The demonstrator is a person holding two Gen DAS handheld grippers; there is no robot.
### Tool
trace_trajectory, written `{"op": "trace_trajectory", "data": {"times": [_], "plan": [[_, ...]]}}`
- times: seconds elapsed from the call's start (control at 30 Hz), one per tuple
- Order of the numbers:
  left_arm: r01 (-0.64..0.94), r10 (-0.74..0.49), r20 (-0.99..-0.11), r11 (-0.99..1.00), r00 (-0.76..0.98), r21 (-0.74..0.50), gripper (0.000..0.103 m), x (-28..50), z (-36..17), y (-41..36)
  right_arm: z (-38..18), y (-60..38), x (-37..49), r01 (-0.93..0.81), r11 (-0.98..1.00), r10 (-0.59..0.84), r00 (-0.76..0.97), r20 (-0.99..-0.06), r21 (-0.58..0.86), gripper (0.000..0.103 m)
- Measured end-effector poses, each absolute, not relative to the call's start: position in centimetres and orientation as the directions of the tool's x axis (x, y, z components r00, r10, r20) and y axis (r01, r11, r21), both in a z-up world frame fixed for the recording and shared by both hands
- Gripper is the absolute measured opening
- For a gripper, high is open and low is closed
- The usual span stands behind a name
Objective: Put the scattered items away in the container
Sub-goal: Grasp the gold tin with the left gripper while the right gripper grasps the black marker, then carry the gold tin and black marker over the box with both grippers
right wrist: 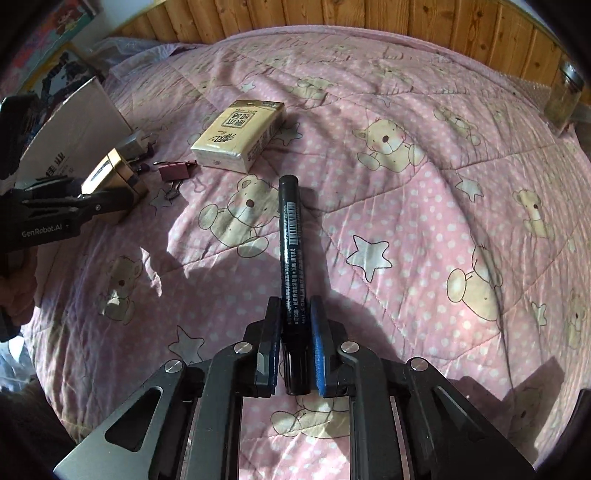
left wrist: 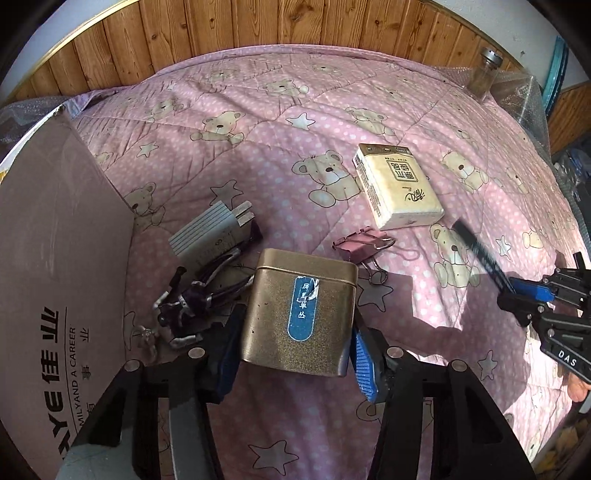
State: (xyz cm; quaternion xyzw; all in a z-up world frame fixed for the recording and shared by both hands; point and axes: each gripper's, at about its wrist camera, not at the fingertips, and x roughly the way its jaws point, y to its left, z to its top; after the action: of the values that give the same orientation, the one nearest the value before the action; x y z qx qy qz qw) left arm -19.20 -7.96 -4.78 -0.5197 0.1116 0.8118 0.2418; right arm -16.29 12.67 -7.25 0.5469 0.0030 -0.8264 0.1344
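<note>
The gold tin was clamped between the pads of the left tool beside the cardboard box, presumably for loading, while the black marker was gripped lengthwise in the right tool above the bed.

both cameras ride just behind their grippers, low and close over the pink bear-print quilt, facing the wood-panel wall, the left one from beside the cardboard box, the right one further right, sharing the tissue pack, binder clip and gold tin.
</note>
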Motion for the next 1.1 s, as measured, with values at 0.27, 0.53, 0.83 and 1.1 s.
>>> {"op": "trace_trajectory", "data": {"times": [0.27,0.53,0.83,1.1], "plan": [[-0.476,0.326,-0.874,-0.87,-0.361,-0.128,0.052,-18.5,-2.6,-9.8,-5.9,13.6,-14.6,0.12,-0.961,-0.277,-0.369,-0.887,0.25,0.015],[-0.441,0.378,-0.851,-0.875,-0.363,-0.201,0.052,-16.0,-0.4,-12.2,-4.9,11.7,-11.9,0.096,-0.959,-0.282,-0.38,-0.881,0.266,0.015],[-0.436,0.465,-0.799,-0.853,-0.381,-0.288,0.052,-12.7,3.3,-14.9,-2.8,9.2,-10.1,0.086,-0.951,-0.305,-0.404,-0.863,0.296,0.015],[-0.421,0.519,-0.754,-0.837,-0.404,-0.351,0.052,-11.0,5.6,-17.7,-0.3,6.0,-8.9,0.127,-0.947,-0.32,-0.435,-0.842,0.294,0.014]]}}
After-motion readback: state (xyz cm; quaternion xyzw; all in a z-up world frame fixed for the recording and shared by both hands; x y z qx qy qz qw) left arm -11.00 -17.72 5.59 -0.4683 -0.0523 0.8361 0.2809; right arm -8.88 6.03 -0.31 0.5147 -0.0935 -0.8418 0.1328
